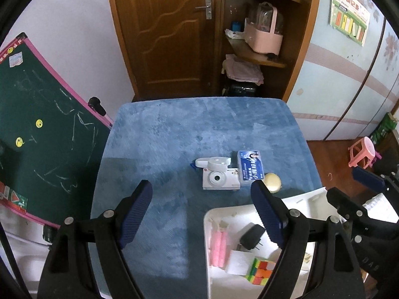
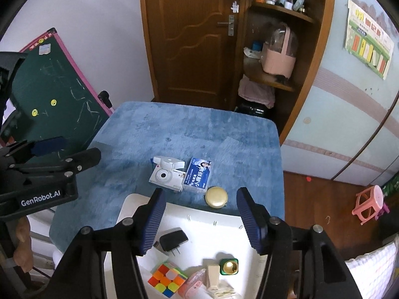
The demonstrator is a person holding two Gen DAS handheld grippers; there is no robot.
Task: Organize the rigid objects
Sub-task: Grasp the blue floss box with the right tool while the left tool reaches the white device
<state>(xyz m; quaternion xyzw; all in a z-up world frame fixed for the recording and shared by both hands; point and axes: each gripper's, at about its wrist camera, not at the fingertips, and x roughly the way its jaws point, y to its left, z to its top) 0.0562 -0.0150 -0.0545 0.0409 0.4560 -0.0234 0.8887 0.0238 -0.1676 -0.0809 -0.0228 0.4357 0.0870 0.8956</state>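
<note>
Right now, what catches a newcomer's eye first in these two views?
The blue plush tabletop fills both views, with a white toy camera, a blue card box and a round gold tin clustered near its front edge. Just in front sits a white bin holding a bright puzzle cube and a black plug adapter. Both hand-held grippers hover open above, empty.

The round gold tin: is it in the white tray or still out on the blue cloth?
Out: the round gold tin lies on the blue cloth, just beyond the white tray's rim.
</note>
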